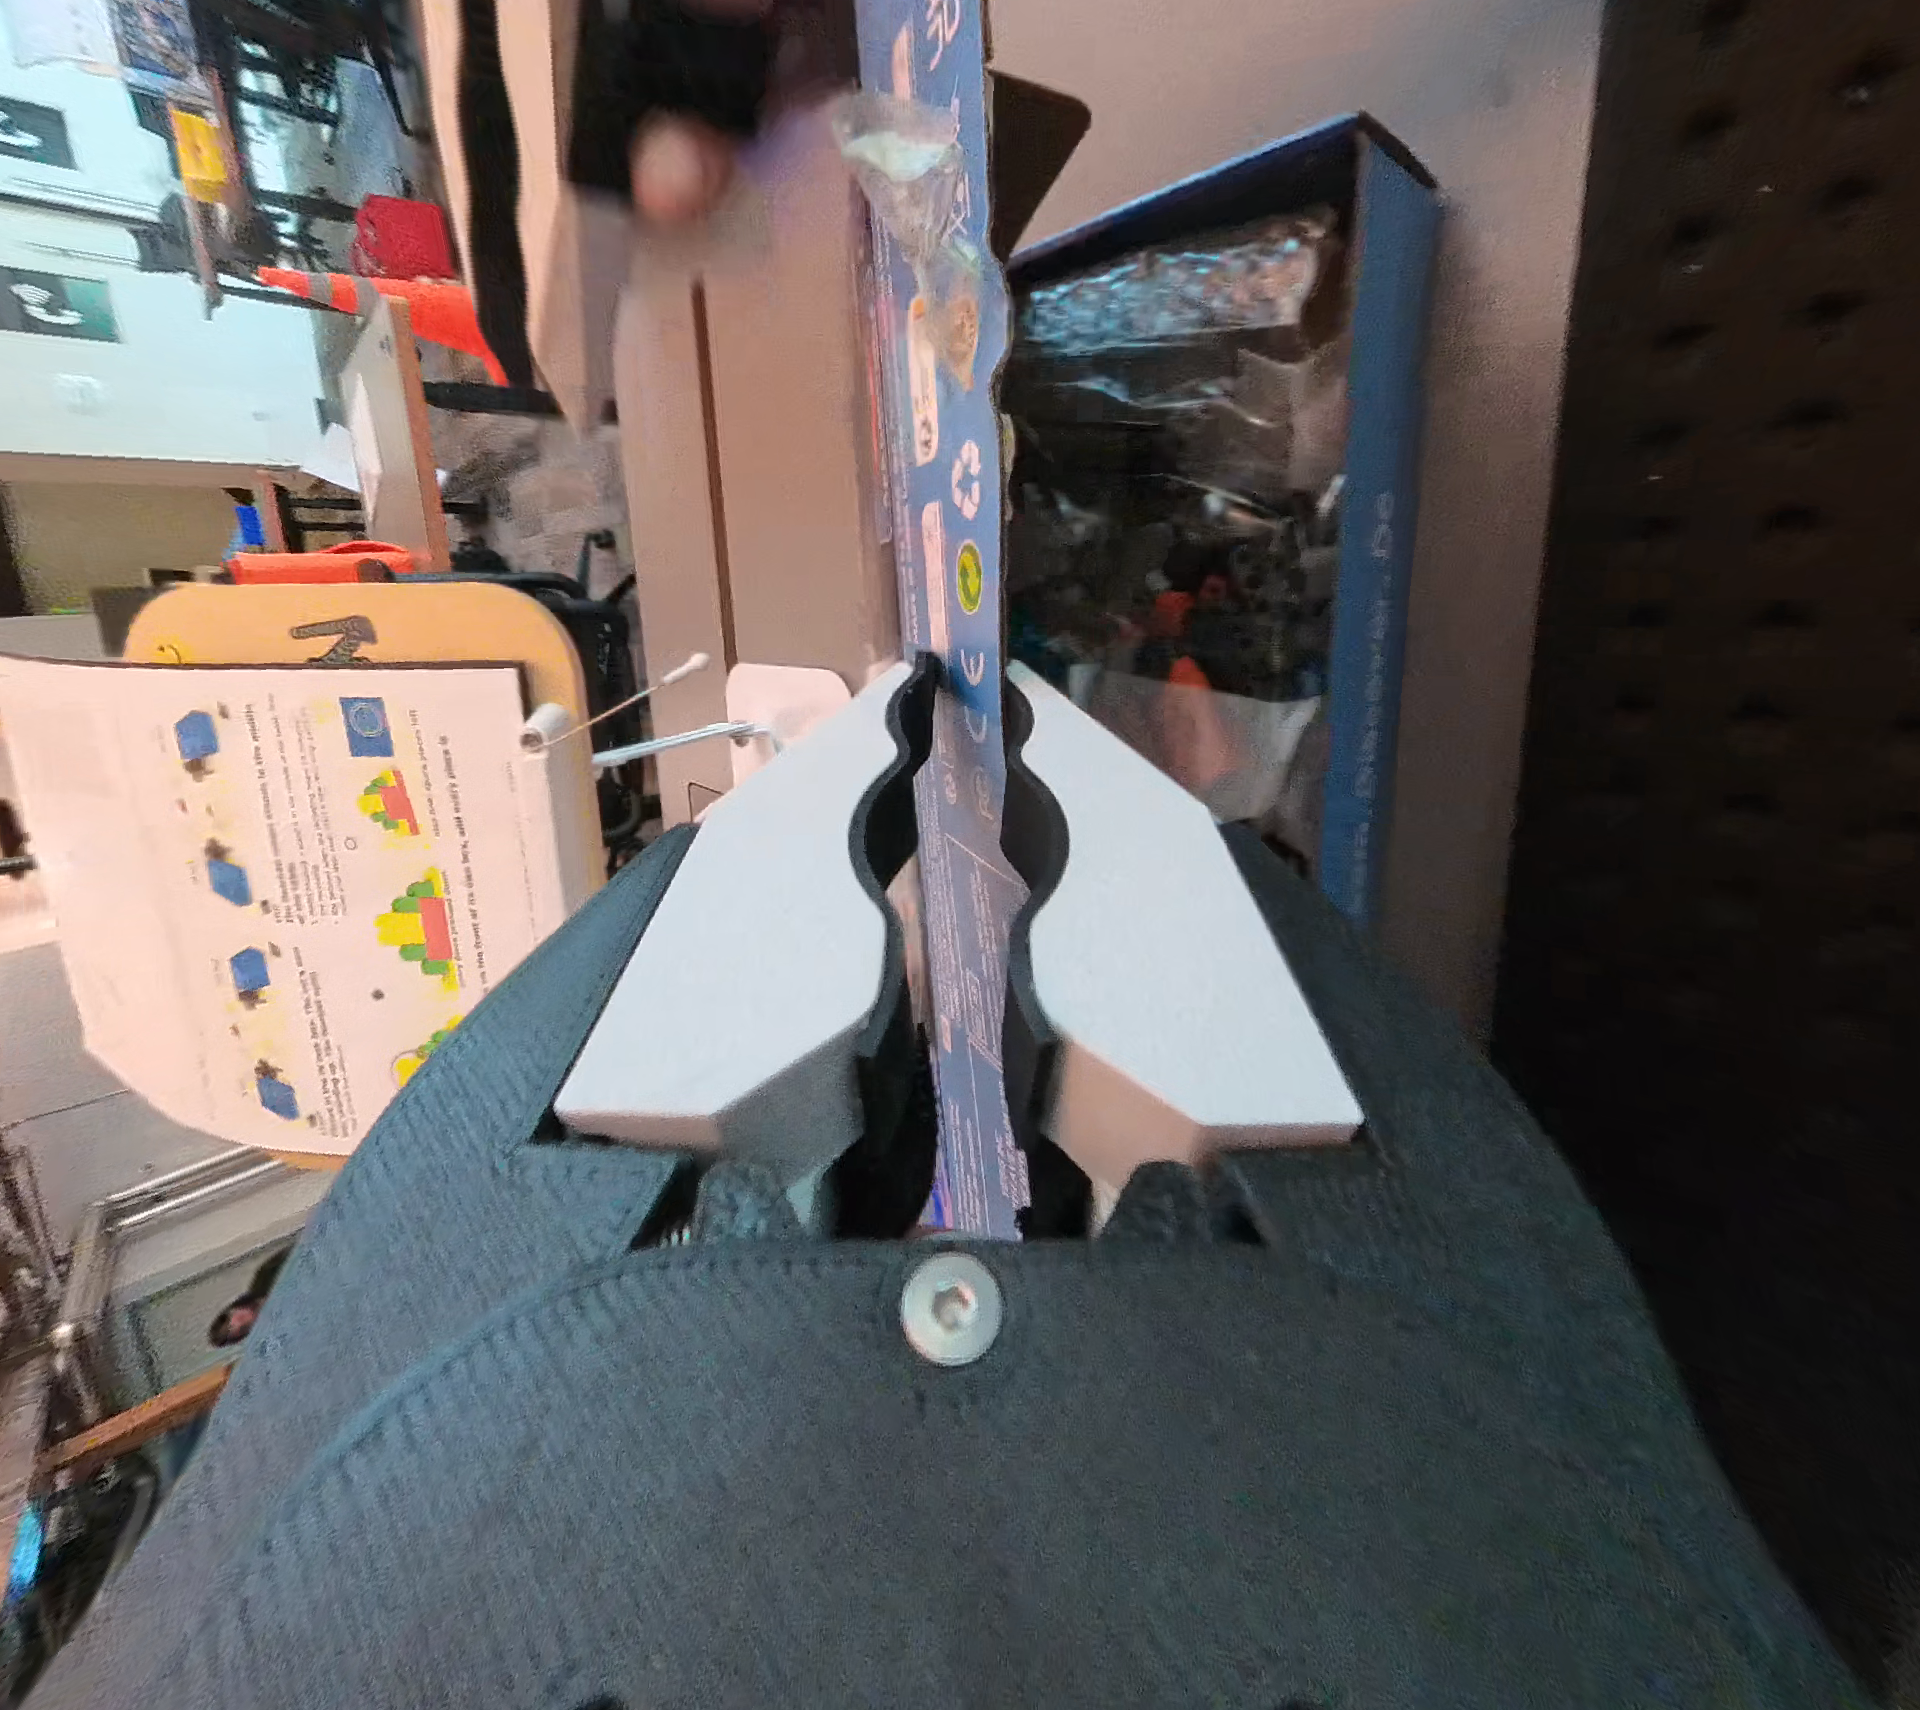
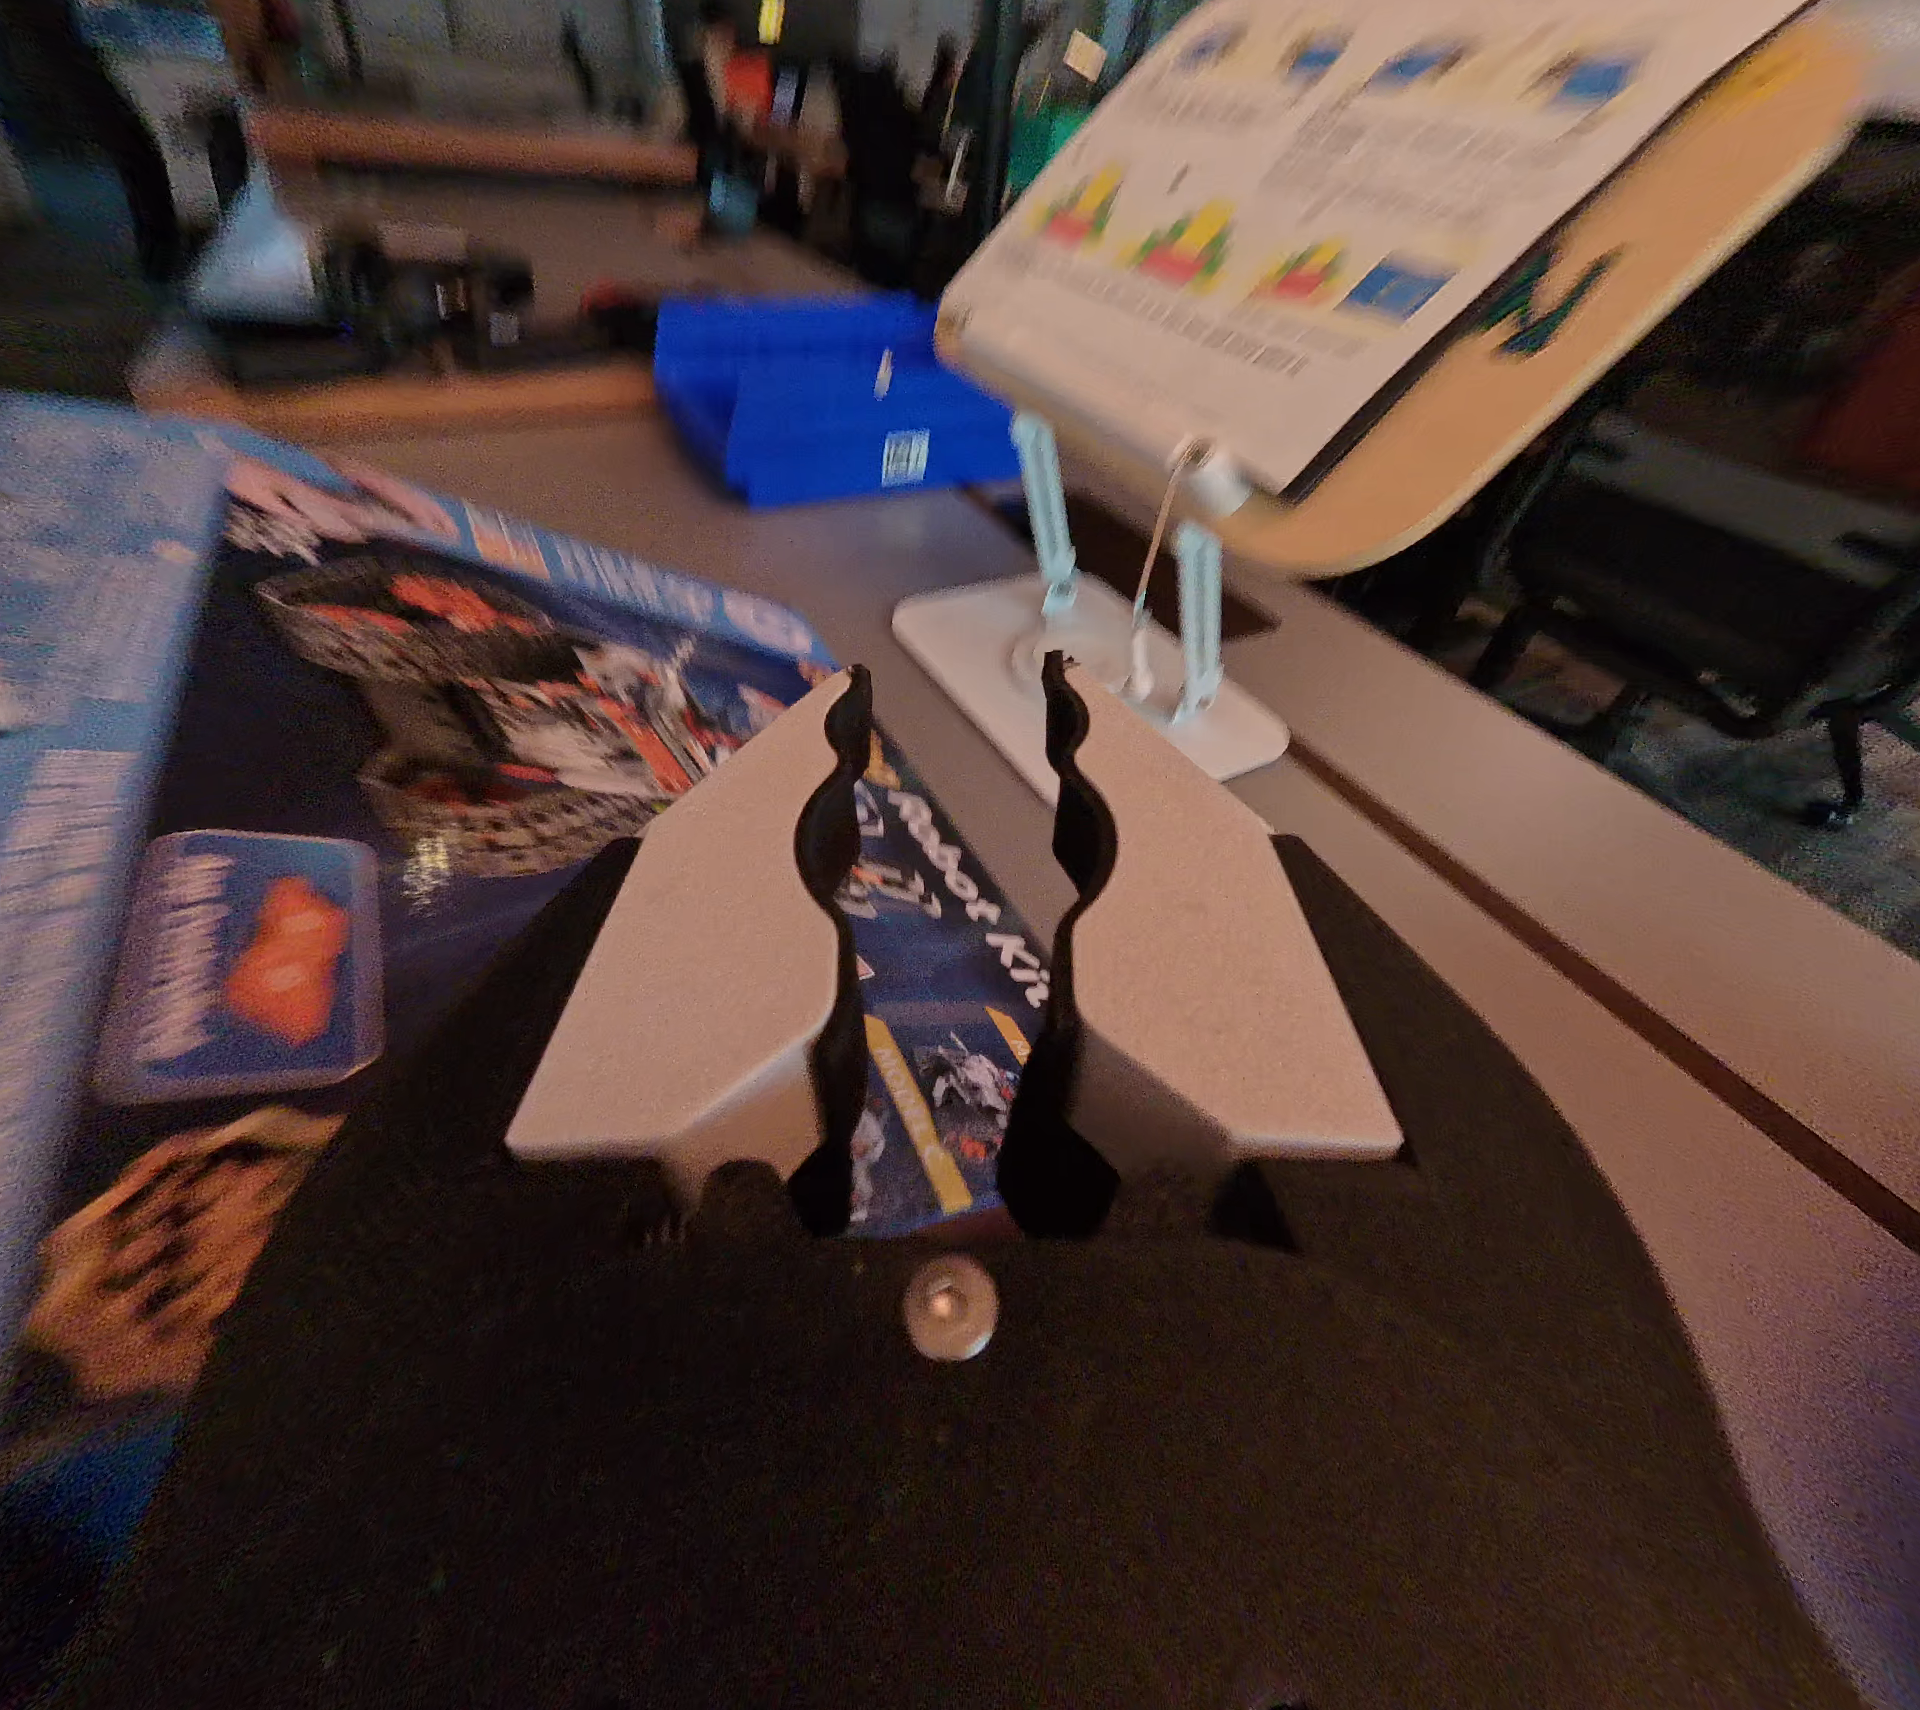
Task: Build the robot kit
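Observation:
In the left wrist view my left gripper (image 1: 966, 694) is shut on the open lid flap (image 1: 930, 226) of a blue cardboard box (image 1: 1387, 517). The flap runs edge-on between the jaws. Clear torn tape (image 1: 899, 148) clings to the flap. The open box holds clear plastic bags of small parts (image 1: 1164, 434). My right gripper (image 2: 951, 678) is open and empty, hovering over the box's printed top face (image 2: 436, 725) near its corner. It also shows blurred in the left wrist view (image 1: 644, 29), held by a hand beyond the flap.
A white stand (image 2: 977, 632) holds a tan board with an illustrated instruction sheet (image 2: 1351, 185), just beyond the box on the grey table (image 2: 1507, 881); the sheet also shows in the left wrist view (image 1: 301, 881). A blue bin (image 2: 831, 403) sits farther back. A dark perforated panel (image 1: 1745, 517) lies beside the box. The tips of one gripper are about 15 cm away from the tips of the other. Measured from the fingertips, the dark perforated panel (image 1: 1745, 517) is 20 cm or so from the left gripper and 30 cm from the right.

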{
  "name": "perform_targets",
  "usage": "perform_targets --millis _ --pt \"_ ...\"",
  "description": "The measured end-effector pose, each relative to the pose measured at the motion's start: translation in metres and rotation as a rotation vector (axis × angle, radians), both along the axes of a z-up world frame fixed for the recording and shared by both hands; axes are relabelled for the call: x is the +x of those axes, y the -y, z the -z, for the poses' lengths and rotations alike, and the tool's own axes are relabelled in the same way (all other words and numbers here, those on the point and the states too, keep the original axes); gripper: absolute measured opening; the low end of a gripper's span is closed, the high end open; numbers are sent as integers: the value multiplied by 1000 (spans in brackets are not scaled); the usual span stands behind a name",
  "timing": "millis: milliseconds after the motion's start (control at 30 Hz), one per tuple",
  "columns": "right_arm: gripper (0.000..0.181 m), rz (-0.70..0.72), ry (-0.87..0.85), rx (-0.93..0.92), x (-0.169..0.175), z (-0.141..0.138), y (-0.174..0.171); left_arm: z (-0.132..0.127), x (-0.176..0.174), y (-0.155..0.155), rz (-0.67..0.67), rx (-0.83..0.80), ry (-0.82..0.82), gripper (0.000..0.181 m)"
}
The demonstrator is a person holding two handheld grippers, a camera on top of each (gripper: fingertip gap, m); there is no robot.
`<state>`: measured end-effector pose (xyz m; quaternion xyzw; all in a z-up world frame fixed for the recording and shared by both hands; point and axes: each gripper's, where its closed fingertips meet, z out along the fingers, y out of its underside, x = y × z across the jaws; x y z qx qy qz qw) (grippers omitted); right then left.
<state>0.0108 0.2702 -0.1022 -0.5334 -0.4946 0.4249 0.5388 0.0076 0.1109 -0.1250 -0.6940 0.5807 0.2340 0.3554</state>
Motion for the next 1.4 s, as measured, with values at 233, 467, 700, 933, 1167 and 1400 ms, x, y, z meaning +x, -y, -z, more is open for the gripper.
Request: perform_targets --millis 233,467,700,933,1167,1400 --pt "56 107 -205 -75 94 -43 -13 -72 -26 -67 -29 71 29 1" --pt "48 142 -57 12 52 -18 -17 -117 -68 -135 -106 276 -36 32" --pt "65 186 41 38 14 2 -35 -141 -127 -131 -230 392 119 91" --pt "55 148 183 123 -43 35 -39 -144 -172 -96 -287 497 29 88" --pt "5 243 138 160 -69 35 -64 -134 -185 -32 -328 534 152 80" --pt "1 301 171 69 -72 35 -66 -82 -229 31 -496 573 530 87"
